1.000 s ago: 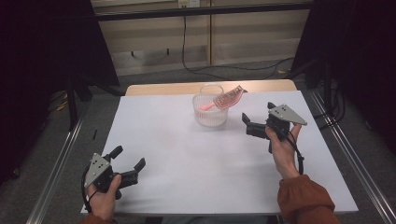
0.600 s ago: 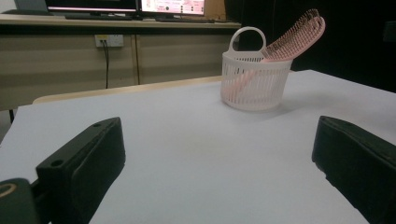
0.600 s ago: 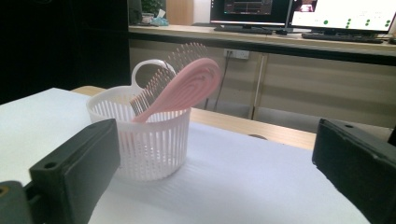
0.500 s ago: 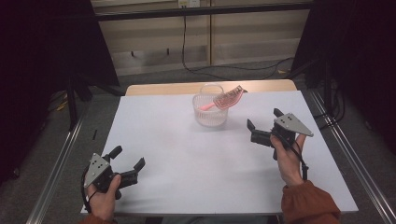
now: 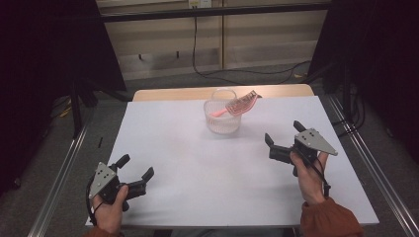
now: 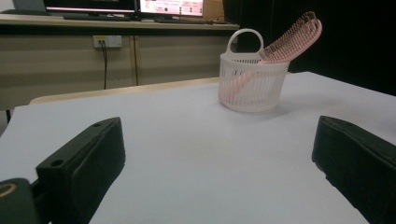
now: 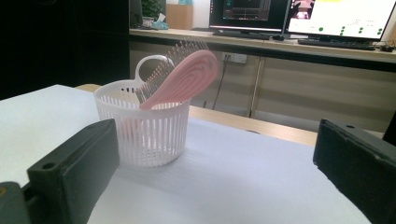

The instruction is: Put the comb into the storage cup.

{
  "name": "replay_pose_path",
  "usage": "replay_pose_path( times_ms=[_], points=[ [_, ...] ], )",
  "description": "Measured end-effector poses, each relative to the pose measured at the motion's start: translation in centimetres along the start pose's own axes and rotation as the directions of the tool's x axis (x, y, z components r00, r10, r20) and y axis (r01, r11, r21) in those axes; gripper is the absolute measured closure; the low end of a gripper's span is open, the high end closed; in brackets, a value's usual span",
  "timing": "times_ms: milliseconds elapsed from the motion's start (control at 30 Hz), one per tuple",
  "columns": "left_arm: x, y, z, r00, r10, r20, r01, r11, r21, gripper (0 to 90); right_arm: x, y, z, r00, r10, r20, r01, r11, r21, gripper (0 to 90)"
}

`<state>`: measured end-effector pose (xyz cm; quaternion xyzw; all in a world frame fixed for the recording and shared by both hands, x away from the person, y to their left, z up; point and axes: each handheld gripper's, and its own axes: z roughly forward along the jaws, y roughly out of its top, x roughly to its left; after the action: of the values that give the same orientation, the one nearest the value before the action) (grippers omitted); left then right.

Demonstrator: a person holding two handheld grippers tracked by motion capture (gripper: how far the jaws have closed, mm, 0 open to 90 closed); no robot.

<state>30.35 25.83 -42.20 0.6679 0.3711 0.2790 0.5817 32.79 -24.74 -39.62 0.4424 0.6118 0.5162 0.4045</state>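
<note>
A small white slatted basket [image 5: 222, 121] [image 6: 252, 84] [image 7: 144, 135] stands upright at the far middle of the white table [image 5: 197, 168]. A pink hairbrush [image 5: 238, 105] [image 6: 292, 39] [image 7: 182, 79] leans in it, its bristled head sticking out over the rim to the right. My right gripper [image 5: 284, 140] is held in a hand right of the basket and nearer the person, open and empty. Low at the table's near left corner, my left gripper [image 5: 136, 168] is also open with nothing between its jaws.
A strip of wooden tabletop [image 5: 173, 94] shows beyond the white sheet. Metal rails [image 5: 59, 177] run along both sides of the table. Cables [image 5: 212, 71] lie on the floor behind. Monitors [image 7: 299, 16] stand on a desk in the background.
My right gripper has drawn back from the basket, toward the person and slightly right. The left gripper has stayed still. The brush stays in the basket.
</note>
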Motion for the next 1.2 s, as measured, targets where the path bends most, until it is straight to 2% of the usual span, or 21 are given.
replay_pose_path(
  times_ms=[133,267,467,533,800,967,1100,1200],
  points=[
    [0.0,0.0,0.0,1.0,-0.005,0.0,0.005,1.0,0.0,2.7,-0.1,-0.2,-0.8,1.0,-0.001,-0.002,0.001,1.0,0.001,0.0],
    [-0.1,-0.1,0.0,0.9997,-0.017,-0.018,0.017,0.9998,0.004,2.8,-0.2,-0.4,-1.7,1.0,0.003,0.0,-0.003,1.0,-0.008,0.0],
    [-0.1,-0.1,0.0,0.9991,-0.016,-0.039,0.016,0.9998,0.008,3.1,-0.2,-1.1,-3.1,0.9999,-0.001,0.011,0.001,1.0,-0.005,0.0],
    [-0.1,-0.1,-0.1,0.9989,-0.002,-0.048,0.003,0.9999,0.011,3.3,-0.2,-1.2,-3.5,0.9999,0.001,0.015,-0.001,1.0,-0.005,0.0],
    [-0.4,0.0,-0.4,0.9997,-0.011,-0.023,0.011,0.9999,-0.008,2.7,-0.2,-1.3,-5.1,0.9997,0.0,0.025,0.0,1.0,-0.009,0.0],
    [-0.4,0.0,-0.4,0.9997,-0.009,-0.023,0.009,0.9999,-0.007,2.7,-0.1,-1.6,-5.7,0.9996,-0.012,0.025,0.012,0.9999,-0.009,0.0],
    [-0.4,0.0,-0.4,0.9993,-0.008,-0.036,0.008,1.0,0.001,2.8,-0.2,-2.1,-6.2,0.9982,-0.031,0.051,0.032,0.9994,-0.013,0.0],
    [-0.3,0.0,-0.5,0.9993,-0.005,-0.036,0.005,1.0,0.001,2.8,-0.4,-2.4,-6.6,0.9979,-0.024,0.059,0.025,0.9996,-0.009,0.0]
  ],
)
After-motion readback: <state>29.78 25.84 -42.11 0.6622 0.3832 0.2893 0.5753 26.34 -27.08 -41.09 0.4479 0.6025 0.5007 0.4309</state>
